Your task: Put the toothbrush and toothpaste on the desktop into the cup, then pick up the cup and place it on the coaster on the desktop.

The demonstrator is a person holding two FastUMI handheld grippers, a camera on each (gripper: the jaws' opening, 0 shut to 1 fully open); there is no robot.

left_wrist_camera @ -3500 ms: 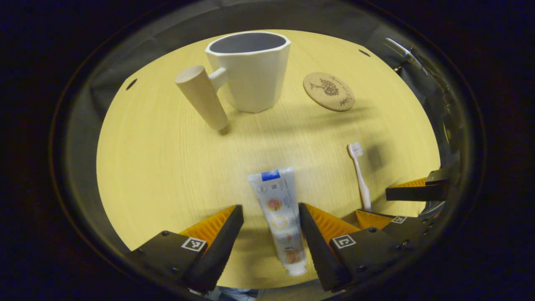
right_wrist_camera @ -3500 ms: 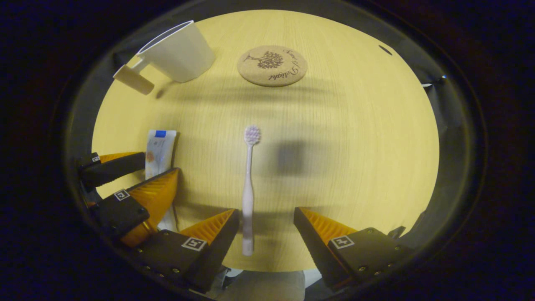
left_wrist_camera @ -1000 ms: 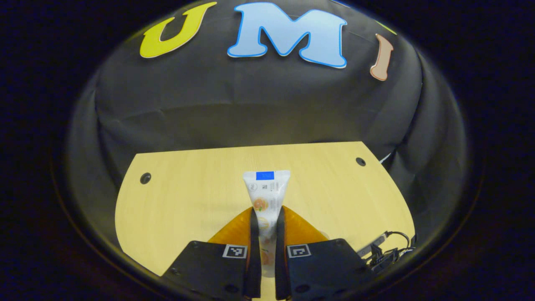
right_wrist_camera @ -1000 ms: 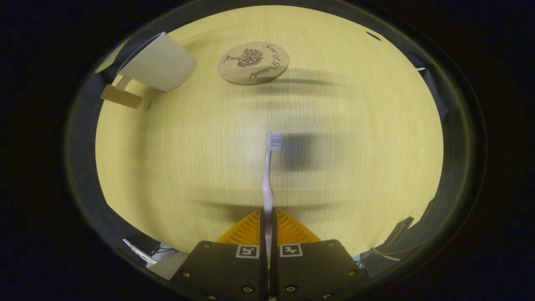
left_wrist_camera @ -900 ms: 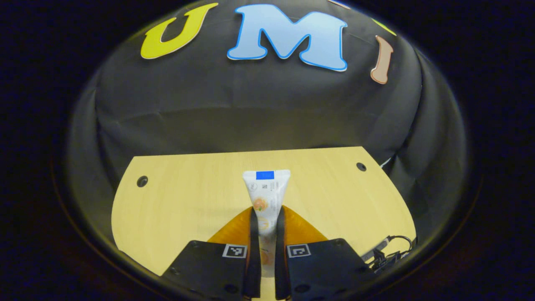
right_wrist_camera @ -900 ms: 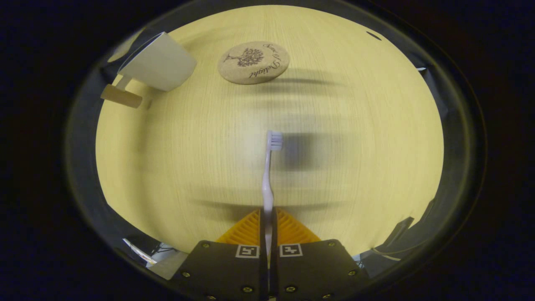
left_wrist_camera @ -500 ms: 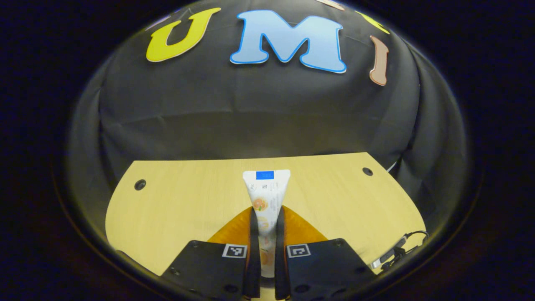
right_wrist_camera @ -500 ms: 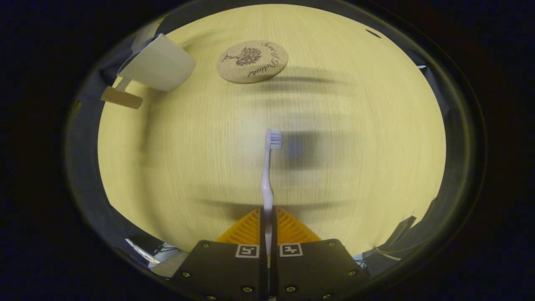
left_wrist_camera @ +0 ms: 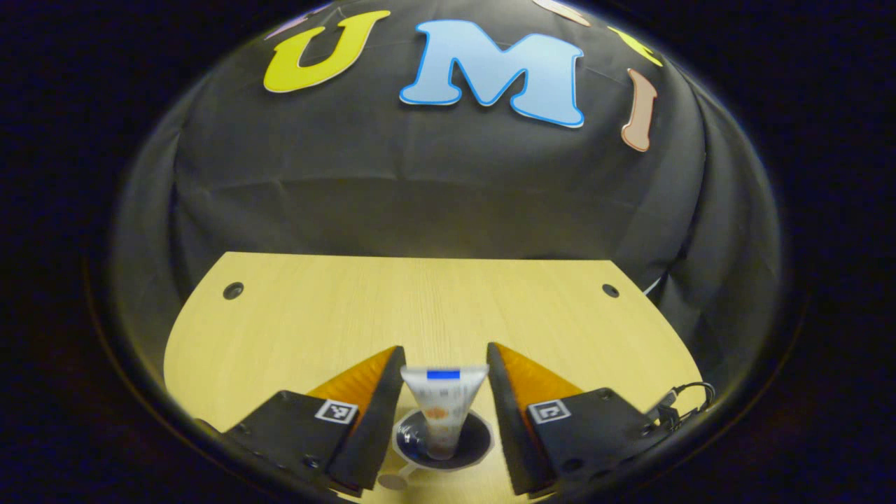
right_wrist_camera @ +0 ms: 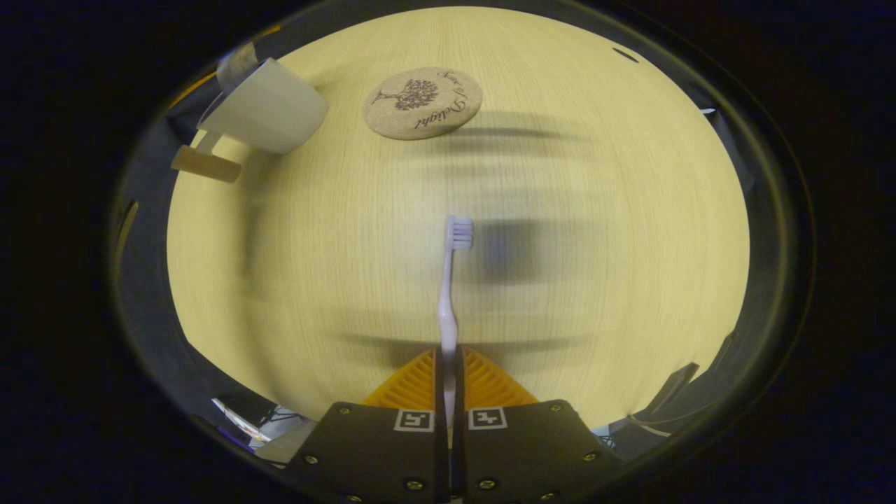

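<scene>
toothpaste [left_wrist_camera: 442,406] is standing in the cup [left_wrist_camera: 467,448] at the bottom centre of the left gripper view, flat crimped end up, lower end down in the dark inside of the cup. my left gripper [left_wrist_camera: 439,413] is spread wide, one finger on each side of the tube and neither touching it. cup handle pokes out at the lower left of the cup, by the left finger. desktop [left_wrist_camera: 336,308] runs back to the black cloth wall [left_wrist_camera: 434,182]. in the right gripper view my right gripper [right_wrist_camera: 448,381] is clamped on the toothbrush [right_wrist_camera: 449,294], handle pinched between both fingers at bottom centre, bristle head pointing up toward mid frame, held above the desktop with its blurred shadow just right of the head. cup [right_wrist_camera: 264,106] shows again in the upper left of that view, coaster [right_wrist_camera: 423,103] at upper centre, just right of the cup and apart from it. some cables at the lower right edge of the left gripper view.
</scene>
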